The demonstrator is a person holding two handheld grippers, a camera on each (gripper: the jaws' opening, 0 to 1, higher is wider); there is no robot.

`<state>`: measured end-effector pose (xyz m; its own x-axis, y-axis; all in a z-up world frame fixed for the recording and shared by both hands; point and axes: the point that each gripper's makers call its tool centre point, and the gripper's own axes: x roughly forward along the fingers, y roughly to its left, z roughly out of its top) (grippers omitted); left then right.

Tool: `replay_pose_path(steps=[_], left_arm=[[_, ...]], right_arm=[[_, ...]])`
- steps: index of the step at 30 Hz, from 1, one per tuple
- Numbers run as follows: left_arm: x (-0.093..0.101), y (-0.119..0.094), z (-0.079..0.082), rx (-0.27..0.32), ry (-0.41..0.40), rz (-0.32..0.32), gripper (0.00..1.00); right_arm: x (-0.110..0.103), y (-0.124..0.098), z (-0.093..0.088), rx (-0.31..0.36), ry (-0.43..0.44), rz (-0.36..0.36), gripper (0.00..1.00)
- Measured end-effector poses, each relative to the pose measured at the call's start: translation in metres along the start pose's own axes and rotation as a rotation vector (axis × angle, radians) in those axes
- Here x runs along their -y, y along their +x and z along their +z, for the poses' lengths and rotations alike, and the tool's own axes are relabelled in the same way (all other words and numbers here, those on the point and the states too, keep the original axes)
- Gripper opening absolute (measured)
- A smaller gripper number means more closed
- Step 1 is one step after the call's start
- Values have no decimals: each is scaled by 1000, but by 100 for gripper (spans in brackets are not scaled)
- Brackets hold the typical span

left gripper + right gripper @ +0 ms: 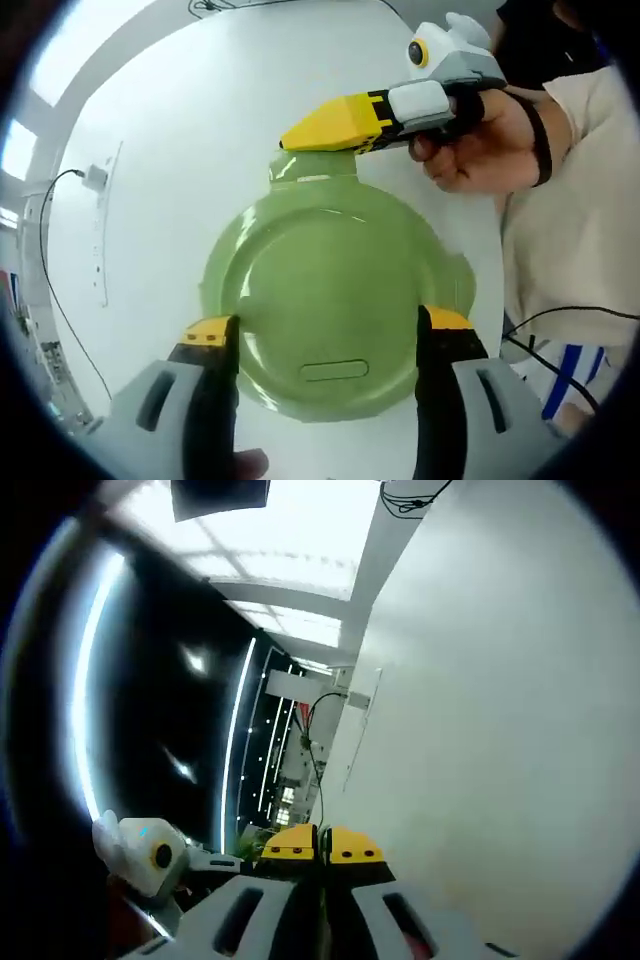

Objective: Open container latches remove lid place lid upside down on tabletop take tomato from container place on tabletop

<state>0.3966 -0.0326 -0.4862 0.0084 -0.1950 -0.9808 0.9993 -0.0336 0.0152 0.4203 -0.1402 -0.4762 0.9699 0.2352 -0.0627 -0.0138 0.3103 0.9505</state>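
1. Left gripper view: the left tool (327,330) stands wide, its 2 jaws on either side of the green lid (335,300) of the container, which sits on the white worktop (180,150). I cannot tell whether the jaws touch the lid's rim. The right tool (290,140), held by a hand (490,140), has its yellow jaws pressed together, tip at the latch tab (312,168) on the lid's far edge. Risk: if that tip levers the latch while the left tool is not steadying the container, the container may skid on the smooth worktop or the tip may slip off. The tomato is presumably under the lid, unseen.

2. Right gripper view: the right tool (322,845) is narrow, jaws meeting, gripping nothing, with the worktop (500,680) beyond. Its camera misses the latch, so aim could wander.
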Motion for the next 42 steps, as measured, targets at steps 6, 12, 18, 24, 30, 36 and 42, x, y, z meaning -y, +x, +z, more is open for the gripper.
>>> replay_pose_path(steps=[6,12,18,24,30,36,42], left_arm=[[0,0,-1,21,-7,2,63],[0,0,0,13,-8,3,63],[0,0,0,9,-6,2,63],[0,1,0,21,-6,3,63],[1,1,1,36,-9,3,63],[1,1,1,35,-6,3,63],[1,1,1,36,-5,2,63]], right_arm=[[0,-3,-3,-5,-16,-14,0],[5,-4,-3,-27,37,-25,0],[17,-2,0,-31,61,-49,0],[26,-2,4,-35,89,-52,1],[30,-4,12,-45,117,-42,4],[25,-7,31,-33,85,-28,6],[16,-12,50,-19,70,-2,11]])
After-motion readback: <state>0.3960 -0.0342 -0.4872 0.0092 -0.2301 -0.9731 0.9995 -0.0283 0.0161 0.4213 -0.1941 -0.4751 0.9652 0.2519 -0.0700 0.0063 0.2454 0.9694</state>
